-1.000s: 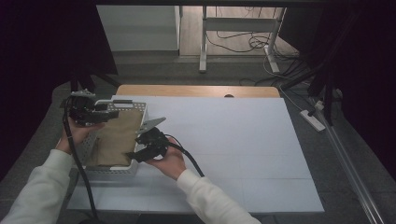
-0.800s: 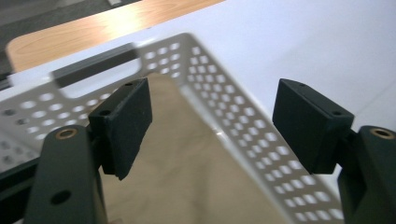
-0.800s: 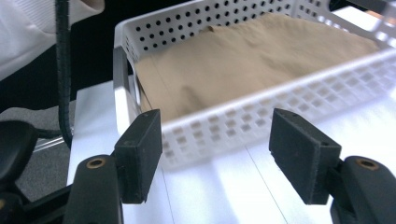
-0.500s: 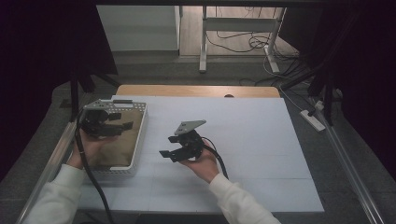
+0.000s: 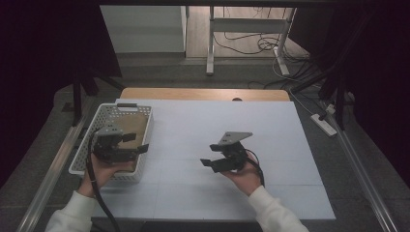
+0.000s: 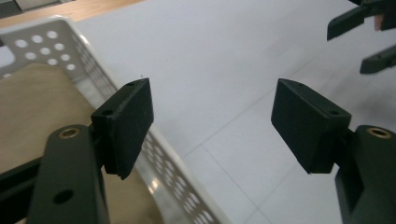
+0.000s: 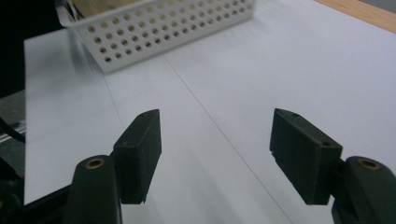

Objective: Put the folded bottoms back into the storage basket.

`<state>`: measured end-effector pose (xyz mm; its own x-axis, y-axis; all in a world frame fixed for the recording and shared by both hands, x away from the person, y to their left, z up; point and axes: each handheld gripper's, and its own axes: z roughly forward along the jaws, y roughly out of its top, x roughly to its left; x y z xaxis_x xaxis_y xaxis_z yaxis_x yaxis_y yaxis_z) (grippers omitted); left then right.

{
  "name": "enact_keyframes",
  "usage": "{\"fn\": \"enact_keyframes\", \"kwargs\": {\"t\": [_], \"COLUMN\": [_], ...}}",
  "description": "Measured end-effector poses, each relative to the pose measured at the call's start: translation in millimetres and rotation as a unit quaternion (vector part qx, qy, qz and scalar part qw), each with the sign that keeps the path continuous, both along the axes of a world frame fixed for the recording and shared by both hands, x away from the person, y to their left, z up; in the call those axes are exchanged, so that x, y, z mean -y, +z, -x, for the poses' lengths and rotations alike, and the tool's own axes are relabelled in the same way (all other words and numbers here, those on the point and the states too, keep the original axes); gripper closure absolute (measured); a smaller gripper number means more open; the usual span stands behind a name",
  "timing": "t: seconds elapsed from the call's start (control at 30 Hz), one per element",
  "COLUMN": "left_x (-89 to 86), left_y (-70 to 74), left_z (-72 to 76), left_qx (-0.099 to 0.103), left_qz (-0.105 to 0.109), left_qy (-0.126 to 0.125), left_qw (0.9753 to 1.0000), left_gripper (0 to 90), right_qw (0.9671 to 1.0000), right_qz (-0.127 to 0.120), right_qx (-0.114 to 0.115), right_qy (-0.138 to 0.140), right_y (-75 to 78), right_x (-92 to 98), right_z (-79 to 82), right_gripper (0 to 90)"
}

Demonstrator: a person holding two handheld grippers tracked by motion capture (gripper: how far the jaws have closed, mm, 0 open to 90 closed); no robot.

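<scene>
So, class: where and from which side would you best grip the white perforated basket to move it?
Probably the white basket's right long wall, near the left gripper. Come from above, jaws straddling the rim: the wall is thin and upright, and the tan cloth inside lies below it.

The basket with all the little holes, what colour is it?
The basket is white, its walls dotted with round holes; the right gripper view shows it best.
</scene>
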<state>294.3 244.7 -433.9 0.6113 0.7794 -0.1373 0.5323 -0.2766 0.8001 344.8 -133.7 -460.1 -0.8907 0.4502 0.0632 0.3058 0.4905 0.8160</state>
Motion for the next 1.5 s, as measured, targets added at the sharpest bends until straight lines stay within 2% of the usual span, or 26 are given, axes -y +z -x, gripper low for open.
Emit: {"fn": "enact_keyframes", "kwargs": {"t": [0.17, 0.33, 0.43, 0.7, 0.83, 0.97, 1.17, 1.5], "left_x": [8.5, 14.3, 19.3, 19.2, 19.3, 19.3, 17.4, 18.5], "left_y": [-6.4, -11.1, -14.7, -17.1, -16.9, -18.8, -18.6, -19.0], "left_z": [15.5, 30.1, 38.5, 43.5, 44.5, 42.9, 43.0, 42.7], "left_qx": [0.004, 0.006, 0.009, 0.009, 0.011, 0.008, 0.008, 0.011], "left_qz": [-0.004, 0.007, -0.007, -0.004, -0.002, -0.003, 0.0, -0.004], "left_qy": [-0.004, -0.01, -0.016, -0.021, -0.025, -0.025, -0.023, -0.021], "left_qw": [1.0, 0.9999, 0.9998, 0.9997, 0.9996, 0.9997, 0.9997, 0.9997], "left_gripper": [28.2, 28.3, 27.9, 27.9, 27.8, 27.4, 27.3, 26.7], "right_qw": [0.9995, 0.9988, 0.9985, 0.9966, 0.9958, 0.996, 0.9971, 0.9968], "right_qz": [0.004, 0.003, 0.004, 0.001, 0.002, -0.004, 0.0, -0.001], "right_qx": [0.008, -0.001, 0.003, -0.003, 0.005, 0.003, 0.001, 0.005], "right_qy": [-0.03, -0.049, -0.055, -0.083, -0.091, -0.089, -0.076, -0.079], "right_y": [-2.2, -7.2, -9.6, -17.3, -16.1, -15.9, -16.8, -15.1], "right_x": [43.5, 77.1, 94.9, 136.3, 145.4, 149.8, 147.4, 147.4], "right_z": [9.5, 17.7, 23.2, 28.9, 30.4, 27.8, 28.1, 28.6], "right_gripper": [33.5, 32.2, 32.0, 31.8, 30.7, 30.1, 27.0, 26.2]}}
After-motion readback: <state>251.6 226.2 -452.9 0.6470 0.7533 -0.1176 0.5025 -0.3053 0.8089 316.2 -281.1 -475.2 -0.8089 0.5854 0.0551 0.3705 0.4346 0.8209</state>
